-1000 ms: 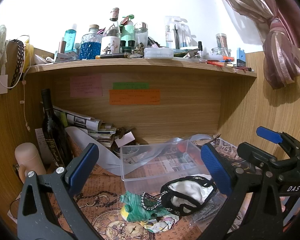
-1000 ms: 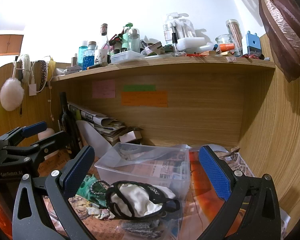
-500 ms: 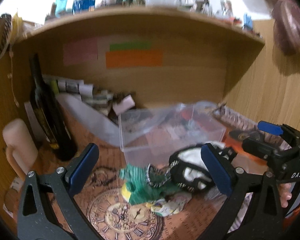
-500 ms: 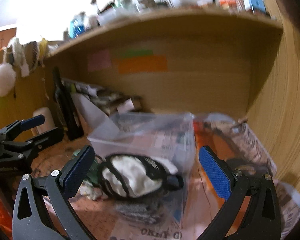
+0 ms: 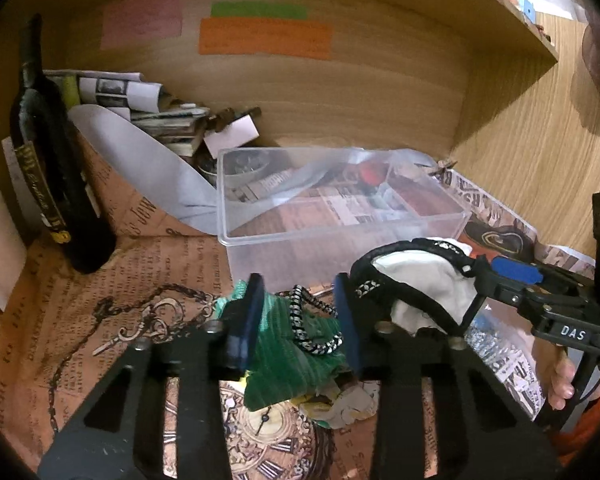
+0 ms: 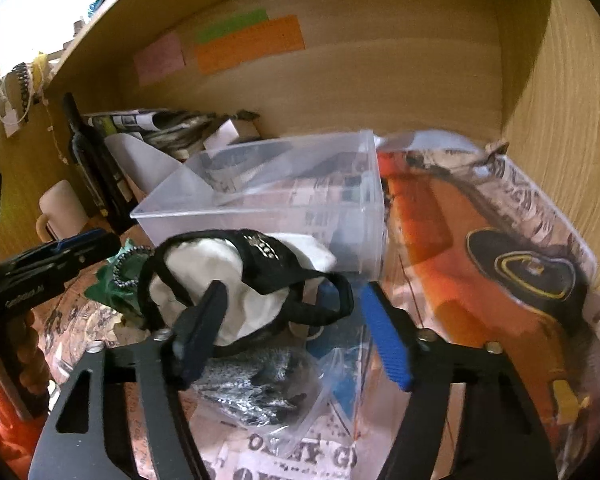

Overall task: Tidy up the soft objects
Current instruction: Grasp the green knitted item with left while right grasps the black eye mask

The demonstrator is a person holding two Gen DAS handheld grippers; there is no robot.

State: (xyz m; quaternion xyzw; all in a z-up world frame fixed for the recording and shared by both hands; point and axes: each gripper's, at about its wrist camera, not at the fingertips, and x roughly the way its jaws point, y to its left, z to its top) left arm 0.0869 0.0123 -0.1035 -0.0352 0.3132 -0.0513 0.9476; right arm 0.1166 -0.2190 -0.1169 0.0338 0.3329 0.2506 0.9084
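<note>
Now left gripper (image 5: 298,322) fingers flank green cloth (image 5: 296,354), beside clear bin (image 5: 340,208).

Home setting, a cluttered wooden desk alcove under a shelf: pink, green and orange sticky notes (image 5: 260,34) on the wood back panel, dark glass wine bottle (image 5: 50,168), stack of rolled newspapers (image 5: 140,100), clear plastic storage box (image 5: 332,204), vintage newspaper-print paper lining (image 5: 152,264) on the surface, cream ceramic mug (image 6: 60,210)

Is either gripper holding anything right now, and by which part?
Left gripper brackets the green cloth at its upper edge; a firm pinch cannot be told. Right gripper is open around the black-and-white garment, not gripping.
</note>
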